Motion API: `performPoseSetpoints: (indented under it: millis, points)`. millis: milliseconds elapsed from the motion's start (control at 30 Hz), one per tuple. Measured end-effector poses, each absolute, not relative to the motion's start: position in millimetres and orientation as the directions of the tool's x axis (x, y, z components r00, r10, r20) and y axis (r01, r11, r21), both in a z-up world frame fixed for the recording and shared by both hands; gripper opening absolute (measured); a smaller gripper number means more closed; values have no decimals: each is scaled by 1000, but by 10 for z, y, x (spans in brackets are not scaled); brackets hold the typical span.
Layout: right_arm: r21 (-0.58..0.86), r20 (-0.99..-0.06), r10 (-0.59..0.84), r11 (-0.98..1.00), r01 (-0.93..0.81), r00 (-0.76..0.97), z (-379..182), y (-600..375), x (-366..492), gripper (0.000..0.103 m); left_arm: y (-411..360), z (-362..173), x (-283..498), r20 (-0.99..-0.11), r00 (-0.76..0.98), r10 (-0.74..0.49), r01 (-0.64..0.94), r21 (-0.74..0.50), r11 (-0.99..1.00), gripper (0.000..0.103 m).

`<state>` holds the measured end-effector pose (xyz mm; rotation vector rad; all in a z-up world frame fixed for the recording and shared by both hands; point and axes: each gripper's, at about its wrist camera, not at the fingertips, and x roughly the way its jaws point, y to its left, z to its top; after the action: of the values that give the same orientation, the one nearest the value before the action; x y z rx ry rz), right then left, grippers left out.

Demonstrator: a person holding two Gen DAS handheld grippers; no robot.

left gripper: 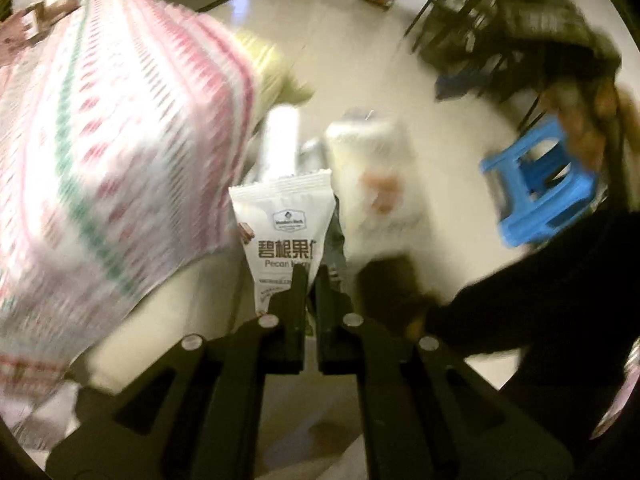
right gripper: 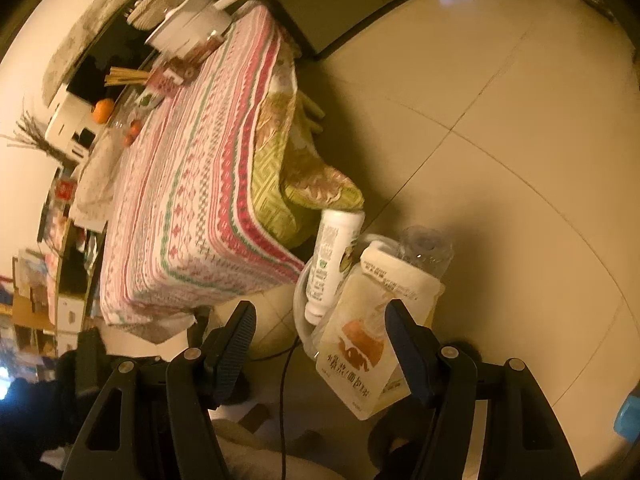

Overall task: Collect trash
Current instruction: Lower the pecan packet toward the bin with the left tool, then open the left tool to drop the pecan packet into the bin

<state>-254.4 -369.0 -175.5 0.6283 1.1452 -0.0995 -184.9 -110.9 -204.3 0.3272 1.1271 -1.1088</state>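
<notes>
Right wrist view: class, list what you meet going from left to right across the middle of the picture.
Patterned tablecloth → green cushion → white bottle → bread package → bare tiled floor.

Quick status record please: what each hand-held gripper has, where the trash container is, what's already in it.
left hand-held gripper: shut on pecan snack packet, held upright
right hand-held gripper: open, holding nothing
trash bin: on the floor beside the table's corner, mostly hidden by its contents
in the bin: white bottle, bread carton, clear plastic bottle
table: covered by a patterned cloth
image quality: left view blurred
</notes>
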Motion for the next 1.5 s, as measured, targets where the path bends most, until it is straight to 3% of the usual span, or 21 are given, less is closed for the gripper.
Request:
performPoseSetpoints:
  millis: [233, 433, 1067, 1500]
  points:
    - [398, -881, 202, 805, 440, 427, -1804, -3832, -2593, 68, -1820, -2121, -1582, -797, -147, -586, 798, -446, 406, 5]
    - [389, -886, 195, 808, 442, 422, -1815, -3852, -2573, 68, -2165, -2293, -1412, -800, -209, -563, 782, -482, 395, 5]
    - [332, -904, 177, 864, 379, 388, -1823, -3691, -2414, 68, -2270, -2326, -1318, -837, -197, -510, 790, -444, 423, 7]
    - [332, -905, 176, 861, 385, 387, -1830, -3685, -2424, 68, -2180, -2318, -1292, -836, -187, -515, 789, -440, 428, 18]
